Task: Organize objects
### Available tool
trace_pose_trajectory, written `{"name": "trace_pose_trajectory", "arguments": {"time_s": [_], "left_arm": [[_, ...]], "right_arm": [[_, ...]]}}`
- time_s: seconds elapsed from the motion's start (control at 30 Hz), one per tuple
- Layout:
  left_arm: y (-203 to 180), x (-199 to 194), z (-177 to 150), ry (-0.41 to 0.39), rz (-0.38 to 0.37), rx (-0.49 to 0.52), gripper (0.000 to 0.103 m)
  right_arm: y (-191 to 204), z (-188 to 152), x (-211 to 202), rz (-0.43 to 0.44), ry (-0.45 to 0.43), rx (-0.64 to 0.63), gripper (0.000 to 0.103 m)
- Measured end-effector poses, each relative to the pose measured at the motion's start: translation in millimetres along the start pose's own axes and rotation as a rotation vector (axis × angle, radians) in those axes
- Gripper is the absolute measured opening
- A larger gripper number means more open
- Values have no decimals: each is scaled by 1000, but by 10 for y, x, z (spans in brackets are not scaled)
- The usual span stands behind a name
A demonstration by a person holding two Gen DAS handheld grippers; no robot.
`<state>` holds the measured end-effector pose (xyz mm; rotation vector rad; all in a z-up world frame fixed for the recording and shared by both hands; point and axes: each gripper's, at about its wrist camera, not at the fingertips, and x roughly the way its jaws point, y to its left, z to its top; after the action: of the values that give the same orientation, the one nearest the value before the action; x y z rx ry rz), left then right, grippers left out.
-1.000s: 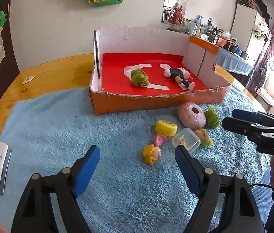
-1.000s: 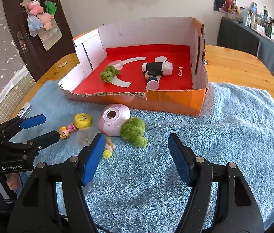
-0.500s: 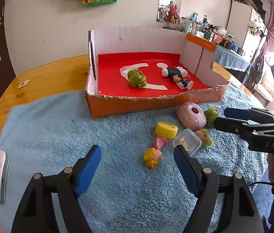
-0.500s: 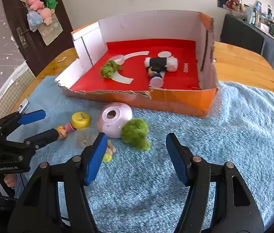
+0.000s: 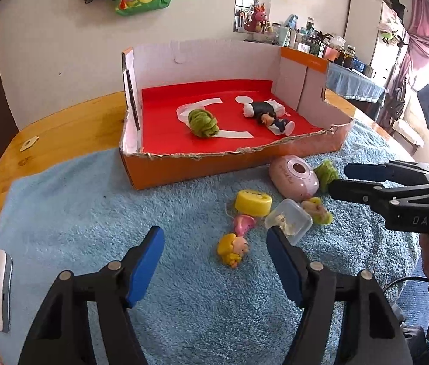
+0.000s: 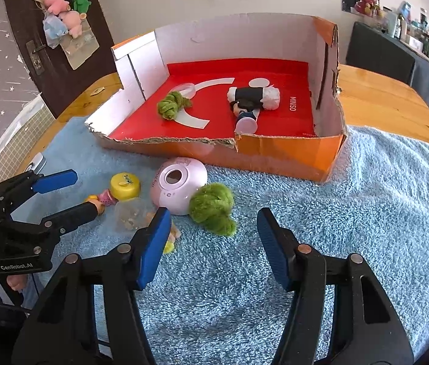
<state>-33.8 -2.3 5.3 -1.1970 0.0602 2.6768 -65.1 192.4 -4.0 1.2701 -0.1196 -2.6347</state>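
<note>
Over the blue towel (image 6: 366,213), both tongs hang low and spread, left (image 5: 216,248) behind the doll (image 5: 232,248), right (image 6: 212,231) behind the green plush (image 6: 212,205).

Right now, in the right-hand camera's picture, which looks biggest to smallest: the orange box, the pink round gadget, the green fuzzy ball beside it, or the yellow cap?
1. Orange box
2. Pink round gadget
3. Green fuzzy ball, close to the gadget's size and nearer the camera, so unsure
4. Yellow cap

Each black tool (image 5: 214,258) has blue pads (image 5: 144,261) and silver screws.
</note>
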Motion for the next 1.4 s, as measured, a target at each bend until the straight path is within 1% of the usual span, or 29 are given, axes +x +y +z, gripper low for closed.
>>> {"name": "trace_pose_trajectory", "arguments": {"time_s": [0.07,0.27,0.37,0.87,1.4], "left_arm": [[7,5,2,3,-2,0,69],[8,2,-9,6,-12,-1,66],[-13,-17,3,-1,-15,4,66],[-60,-10,16,13,-14,6,66],[-30,-13,-1,14,-8,-6,66]], "right_arm": [[3,4,-4,0,1,-2,55],[29,12,4,4,8,-12,54],[32,23,-2,7,6,-11,54],[16,49,-14,20,9,-6,54],[3,21,-3,36,9,10,54]]}}
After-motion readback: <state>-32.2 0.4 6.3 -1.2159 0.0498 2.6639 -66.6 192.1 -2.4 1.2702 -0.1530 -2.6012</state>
